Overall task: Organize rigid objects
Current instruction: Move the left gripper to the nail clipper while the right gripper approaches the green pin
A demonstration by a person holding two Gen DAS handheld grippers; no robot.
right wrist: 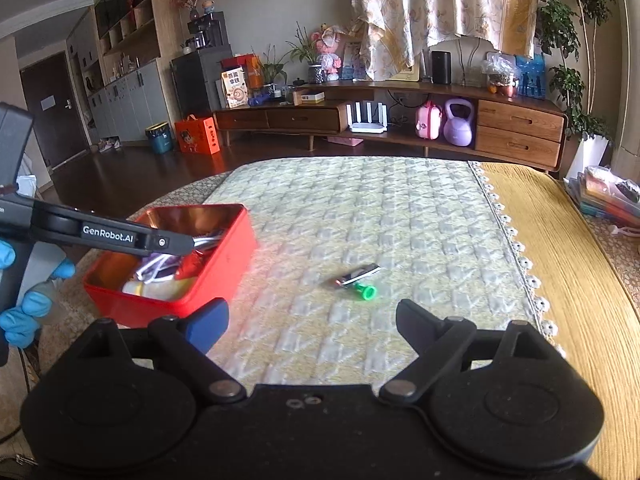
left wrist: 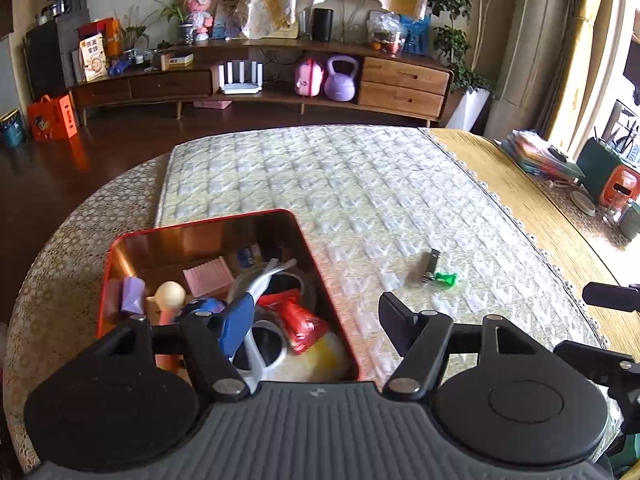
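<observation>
A red tin box (left wrist: 120,248) (right wrist: 224,256) sits on the quilted mat at the left, holding scissors (left wrist: 260,280), a red packet (left wrist: 300,324), a pink comb (left wrist: 208,278) and other small items. My left gripper (left wrist: 316,316) is open and empty, its left finger over the box, its right finger over the mat. A metal nail clipper (left wrist: 430,266) (right wrist: 356,274) and a small green piece (left wrist: 446,279) (right wrist: 366,292) lie together on the mat. My right gripper (right wrist: 312,320) is open and empty, just short of them.
The mat (left wrist: 340,184) covers a round table (left wrist: 520,184) with a lace cloth. Books (left wrist: 536,156), a dark green container and an orange holder (left wrist: 618,188) stand at the table's right edge. A wooden TV cabinet (left wrist: 400,80) lies beyond.
</observation>
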